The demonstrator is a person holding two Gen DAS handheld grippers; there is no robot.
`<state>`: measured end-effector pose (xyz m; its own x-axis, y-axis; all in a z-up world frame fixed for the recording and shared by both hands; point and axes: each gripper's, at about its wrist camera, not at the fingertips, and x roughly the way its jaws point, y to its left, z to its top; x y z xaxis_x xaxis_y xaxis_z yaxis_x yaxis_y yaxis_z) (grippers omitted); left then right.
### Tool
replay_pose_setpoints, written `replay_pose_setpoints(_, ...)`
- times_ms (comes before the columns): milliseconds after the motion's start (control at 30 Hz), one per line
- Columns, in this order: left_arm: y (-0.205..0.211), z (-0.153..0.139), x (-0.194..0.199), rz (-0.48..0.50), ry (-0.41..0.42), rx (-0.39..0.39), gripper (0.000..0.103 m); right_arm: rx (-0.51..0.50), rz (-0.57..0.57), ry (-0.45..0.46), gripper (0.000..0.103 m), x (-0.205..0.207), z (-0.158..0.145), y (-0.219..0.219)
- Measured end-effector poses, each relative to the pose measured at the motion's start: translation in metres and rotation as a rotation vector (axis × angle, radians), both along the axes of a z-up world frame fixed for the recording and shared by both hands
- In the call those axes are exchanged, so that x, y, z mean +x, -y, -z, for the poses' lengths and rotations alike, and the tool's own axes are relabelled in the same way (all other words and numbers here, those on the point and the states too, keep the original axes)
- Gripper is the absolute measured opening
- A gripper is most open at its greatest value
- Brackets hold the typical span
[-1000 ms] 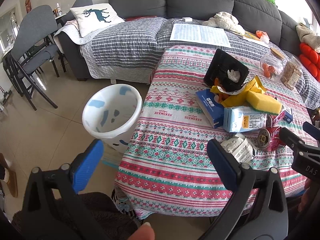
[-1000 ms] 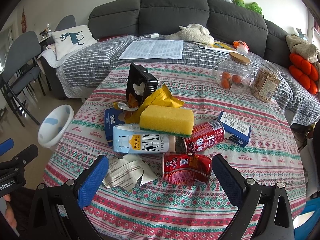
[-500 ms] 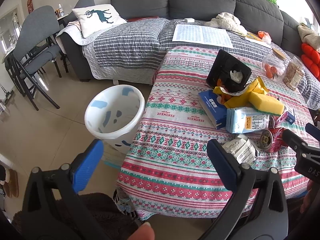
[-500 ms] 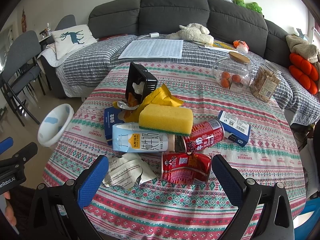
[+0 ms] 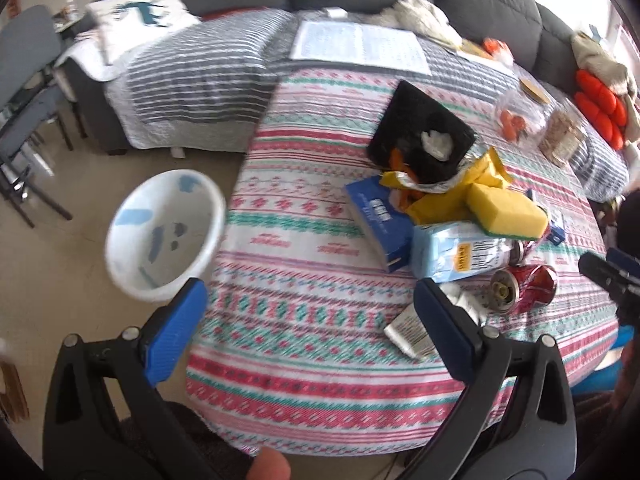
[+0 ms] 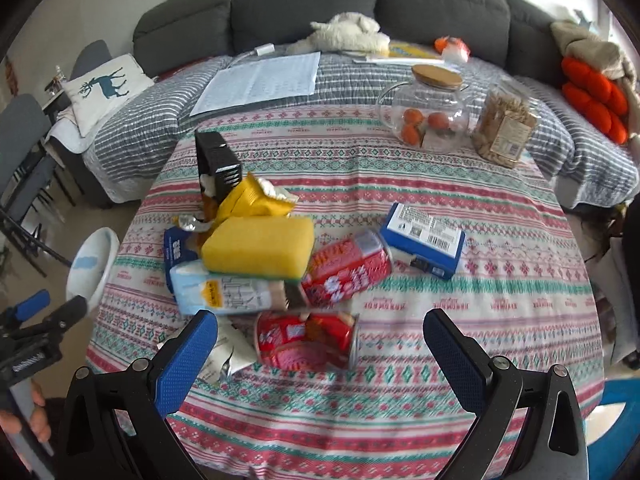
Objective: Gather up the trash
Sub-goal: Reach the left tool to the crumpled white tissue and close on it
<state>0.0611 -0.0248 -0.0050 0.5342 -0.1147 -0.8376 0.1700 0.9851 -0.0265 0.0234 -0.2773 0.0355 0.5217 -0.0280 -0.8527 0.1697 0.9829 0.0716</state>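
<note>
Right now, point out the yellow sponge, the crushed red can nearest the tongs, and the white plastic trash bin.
Yellow rectangular sponge [image 6: 258, 245], right wrist view, centre of its top face.
Crushed red metal can [image 6: 306, 339], right wrist view, middle of its side.
White plastic trash bin [image 5: 120, 272], left wrist view, near rim.

Living room, daylit from the right.
Dark grey fabric sofa [image 6: 360, 4] across top; grey folding chairs [image 5: 24, 80] upper left; beige tiled floor [image 5: 60, 264] lower left.

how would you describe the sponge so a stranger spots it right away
Find the round table with the striped cloth and the trash heap on its left half. The sponge lies on top, on the milk carton: a plain yellow block, the only soft item without print.
</note>
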Motion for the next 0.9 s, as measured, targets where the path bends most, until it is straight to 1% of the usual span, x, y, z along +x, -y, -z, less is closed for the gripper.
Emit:
replay_pose_setpoints(100, 0.013, 0.000, 0.024, 0.019, -0.041, -0.038, 0.098, -0.028, 0.015, -0.011, 0.103, 0.018, -0.007, 0.017)
replay_pose_setpoints(167, 0.023, 0.002, 0.044, 0.029, -0.085, -0.090, 0.096, -0.031, 0.033, -0.007, 0.101, 0.027, -0.005, 0.029)
replay_pose_setpoints(200, 0.027, 0.003, 0.052, 0.033, -0.093, -0.102, 0.093, -0.027, 0.048, 0.000, 0.101, 0.031, -0.001, 0.037)
replay_pose_setpoints(233, 0.032, 0.005, 0.060, 0.036, -0.099, -0.110, 0.090, -0.018, 0.068, -0.014, 0.097, 0.036, 0.009, 0.045)
replay_pose_setpoints(267, 0.037, 0.008, 0.068, 0.040, -0.109, -0.120, 0.085, -0.013, 0.077, -0.038, 0.089, 0.039, 0.015, 0.049)
replay_pose_setpoints(300, 0.041, 0.012, 0.078, 0.050, -0.124, -0.139, 0.081, 0.001, 0.084, -0.078, 0.087, 0.045, 0.023, 0.055)
replay_pose_setpoints(333, 0.045, 0.017, 0.086, 0.059, -0.138, -0.170, 0.078, 0.016, 0.079, -0.091, 0.086, 0.048, 0.027, 0.059)
replay_pose_setpoints(367, 0.047, 0.018, 0.091, 0.062, -0.148, -0.201, 0.074, 0.028, 0.074, -0.095, 0.086, 0.052, 0.030, 0.063)
replay_pose_setpoints(467, 0.055, 0.028, 0.110, 0.062, -0.197, -0.336, 0.061, -0.008, 0.090, -0.091, 0.086, 0.063, 0.032, 0.073)
replay_pose_setpoints(500, 0.059, 0.032, 0.117, 0.062, -0.217, -0.380, 0.058, -0.015, 0.089, -0.091, 0.086, 0.065, 0.033, 0.074)
replay_pose_setpoints(533, 0.063, 0.033, 0.121, 0.064, -0.224, -0.400, 0.057, -0.018, 0.084, -0.094, 0.086, 0.068, 0.035, 0.076)
replay_pose_setpoints(667, 0.077, 0.039, 0.132, 0.071, -0.241, -0.436, 0.044, -0.004, 0.076, -0.118, 0.086, 0.076, 0.044, 0.080)
replay_pose_setpoints(733, 0.081, 0.042, 0.136, 0.068, -0.246, -0.447, 0.042, 0.000, 0.081, -0.120, 0.086, 0.078, 0.046, 0.086)
replay_pose_setpoints(833, 0.086, 0.047, 0.141, 0.055, -0.254, -0.462, 0.033, 0.010, 0.096, -0.119, 0.086, 0.075, 0.046, 0.093)
replay_pose_setpoints(867, 0.087, 0.049, 0.144, 0.051, -0.256, -0.464, 0.026, 0.016, 0.102, -0.115, 0.086, 0.074, 0.045, 0.096)
replay_pose_setpoints(900, 0.089, 0.048, 0.144, 0.049, -0.255, -0.468, 0.017, 0.022, 0.110, -0.110, 0.086, 0.072, 0.043, 0.099)
